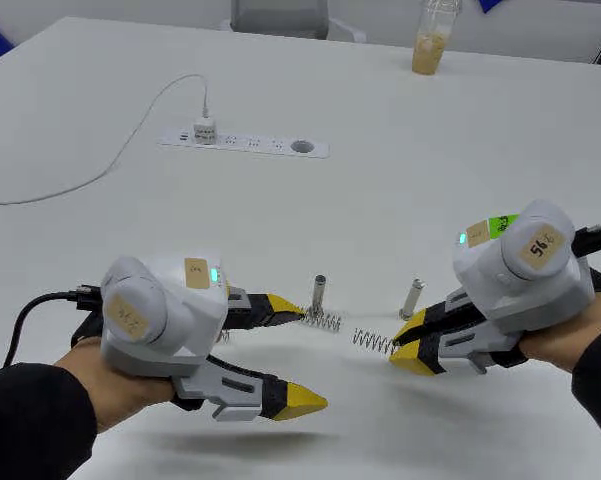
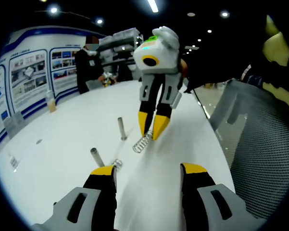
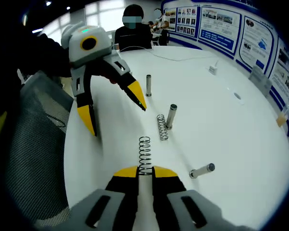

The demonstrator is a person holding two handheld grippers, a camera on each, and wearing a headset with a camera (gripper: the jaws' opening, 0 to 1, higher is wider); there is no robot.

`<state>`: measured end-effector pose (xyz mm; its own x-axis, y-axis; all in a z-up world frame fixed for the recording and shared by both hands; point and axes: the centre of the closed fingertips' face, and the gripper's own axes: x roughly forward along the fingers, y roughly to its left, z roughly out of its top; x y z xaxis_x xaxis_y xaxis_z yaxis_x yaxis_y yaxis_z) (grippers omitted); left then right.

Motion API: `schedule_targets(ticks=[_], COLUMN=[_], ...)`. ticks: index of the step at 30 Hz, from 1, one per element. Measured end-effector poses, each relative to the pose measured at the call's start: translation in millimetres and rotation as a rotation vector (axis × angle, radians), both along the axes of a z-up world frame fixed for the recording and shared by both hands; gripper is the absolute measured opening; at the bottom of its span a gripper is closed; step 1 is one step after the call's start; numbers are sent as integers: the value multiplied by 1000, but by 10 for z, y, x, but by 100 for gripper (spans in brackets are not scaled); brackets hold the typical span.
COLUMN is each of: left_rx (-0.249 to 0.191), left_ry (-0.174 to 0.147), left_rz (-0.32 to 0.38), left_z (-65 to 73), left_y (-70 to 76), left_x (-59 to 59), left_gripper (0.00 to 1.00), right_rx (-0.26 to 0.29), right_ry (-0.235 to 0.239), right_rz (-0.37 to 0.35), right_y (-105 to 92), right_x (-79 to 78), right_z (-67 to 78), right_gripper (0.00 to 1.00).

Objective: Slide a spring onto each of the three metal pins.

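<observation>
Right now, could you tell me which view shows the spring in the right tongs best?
The right gripper view: the spring runs straight ahead, coils distinct, its near end pinched in the right tongs. The head view shows it small and sideways; the left gripper view shows it small and slanted at those tongs' tips.

The near end of the spring (image 3: pixel 144 151) is hidden between the jaws of the right gripper (image 3: pixel 145 171). In the head view the bottle (image 1: pixel 431 40) at the far edge of the bench (image 1: pixel 380 200) is cut off at the top, and the print on the wall posters (image 3: pixel 216 21) is too small to read
</observation>
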<state>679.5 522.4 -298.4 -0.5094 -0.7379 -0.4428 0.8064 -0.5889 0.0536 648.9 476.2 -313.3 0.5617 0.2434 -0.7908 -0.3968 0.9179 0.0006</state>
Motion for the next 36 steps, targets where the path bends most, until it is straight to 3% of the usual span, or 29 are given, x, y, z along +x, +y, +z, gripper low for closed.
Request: schedule_targets(ticks=[18, 28, 36], left_rx=[-14, -39, -65], left_ry=[-12, -43, -80], left_rz=[-53, -91, -120], left_z=[19, 20, 19], left_y=[-109, -99, -87], left_x=[-124, -183, -219], left_gripper=[40, 27, 14], right_rx=[-18, -34, -44], right_ry=[3, 12, 26], right_rz=[118, 190, 206], right_y=[214, 334, 359], right_x=[67, 52, 20], right_z=[84, 101, 83], right_gripper=[11, 11, 11])
